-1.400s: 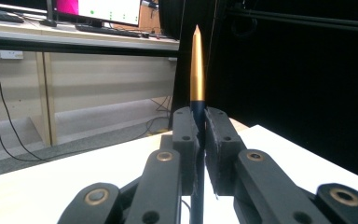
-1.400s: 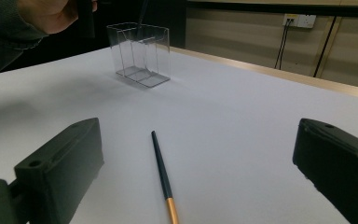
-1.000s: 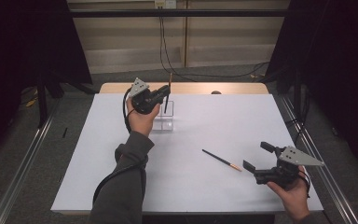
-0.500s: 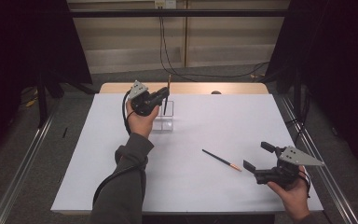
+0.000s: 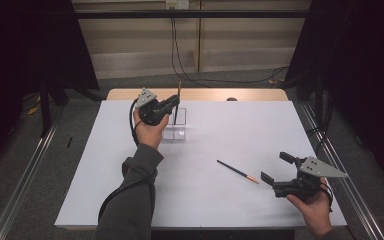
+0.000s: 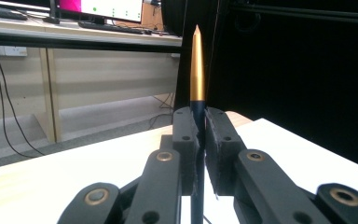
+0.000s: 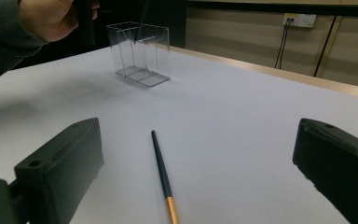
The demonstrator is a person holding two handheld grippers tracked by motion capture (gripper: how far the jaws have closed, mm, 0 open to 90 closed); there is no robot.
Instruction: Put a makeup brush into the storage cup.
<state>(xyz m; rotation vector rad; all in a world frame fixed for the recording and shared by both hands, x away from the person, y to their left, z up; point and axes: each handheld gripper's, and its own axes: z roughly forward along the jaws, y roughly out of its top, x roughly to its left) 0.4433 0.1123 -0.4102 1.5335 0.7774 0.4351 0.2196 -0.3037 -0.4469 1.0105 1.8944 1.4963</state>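
The left gripper [image 5: 174, 104] clamps a gold-tipped pen [image 6: 196, 65] upright over a clear holder [image 5: 176, 124]; the right gripper [image 5: 278, 167], jaws apart, rests near a second pen [image 5: 237, 171] on the table [image 5: 240, 125].

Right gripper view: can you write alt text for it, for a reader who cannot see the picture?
A slim dark pencil with a gold end lies on the white table between the right gripper's two open black fingers. Farther off stands a clear plastic divided holder, where a hand lowers a second dark pencil.

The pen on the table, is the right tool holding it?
No, the right tool is open and the pen lies untouched on the table.
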